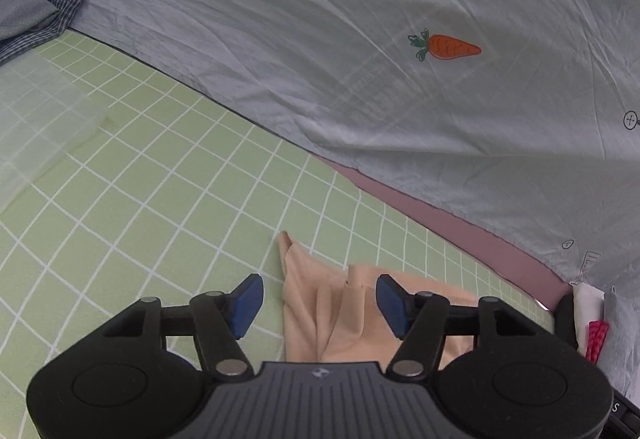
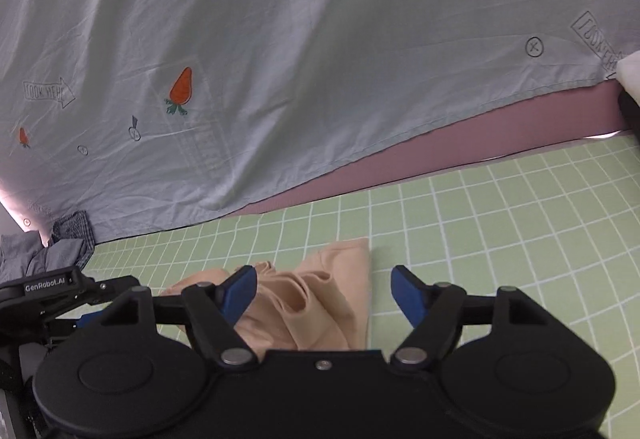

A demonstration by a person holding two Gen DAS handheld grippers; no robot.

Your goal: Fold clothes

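Observation:
A peach-coloured garment (image 1: 332, 311) lies rumpled on the green grid mat (image 1: 160, 199). My left gripper (image 1: 320, 305) hangs over its left edge with the jaws open; the cloth lies under the gap and neither blue pad presses on it. In the right wrist view the same garment (image 2: 320, 299) shows its right edge, and my right gripper (image 2: 322, 297) stands open above it. The left pad overlaps the folds in the picture without a visible pinch. The left gripper's body (image 2: 52, 291) shows at the left edge of that view.
A pale grey sheet (image 1: 360, 59) printed with carrots covers the surface beyond the mat, with a pink strip (image 2: 440, 155) between them. A pile of checked and grey clothes (image 1: 40, 11) lies at the mat's far left corner. A translucent sheet (image 1: 36, 119) lies on the mat.

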